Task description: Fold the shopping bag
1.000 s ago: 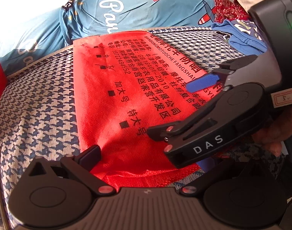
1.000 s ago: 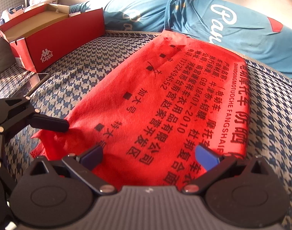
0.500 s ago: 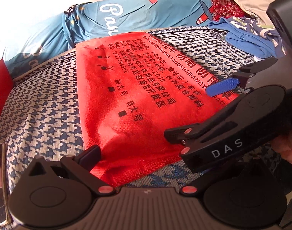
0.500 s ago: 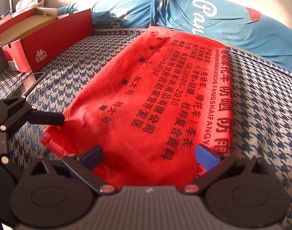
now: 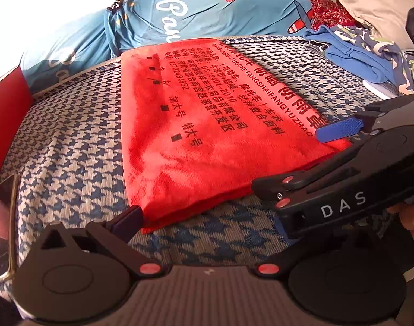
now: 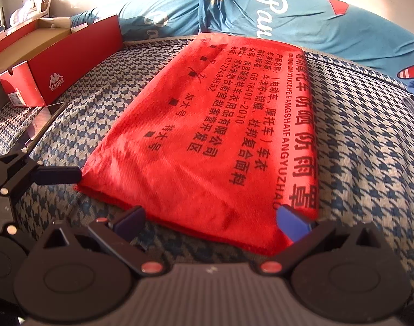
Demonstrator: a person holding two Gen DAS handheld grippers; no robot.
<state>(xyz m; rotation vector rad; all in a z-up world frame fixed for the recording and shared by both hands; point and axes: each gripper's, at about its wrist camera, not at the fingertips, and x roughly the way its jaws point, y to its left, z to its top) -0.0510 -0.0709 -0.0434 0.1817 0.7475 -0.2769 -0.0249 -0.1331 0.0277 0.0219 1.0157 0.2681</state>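
The red shopping bag (image 5: 207, 141) (image 6: 220, 135), printed with black characters, lies flat and lengthwise on a blue-and-white houndstooth bed cover (image 6: 369, 149). My left gripper (image 5: 207, 217) is open at the bag's near left corner, with its left pad touching the edge; its right finger is hidden behind the right gripper's body. My right gripper (image 6: 211, 214) (image 5: 296, 160) is open across the near edge, with its blue pad at the near right corner. In the right wrist view, one of the left gripper's fingertips (image 6: 65, 175) rests against the bag's near left corner. Neither gripper holds anything.
An open red Kappa shoe box (image 6: 57, 62) and a dark phone (image 6: 41, 119) lie left of the bag. Blue printed bedding (image 6: 315, 21) runs along the far side. Blue clothes (image 5: 369, 54) and a red patterned cloth (image 5: 326, 11) are piled at the far right.
Both grippers have drawn back from over the bag to its near edge, so bare cover now shows in front of them. The bag stays flat.
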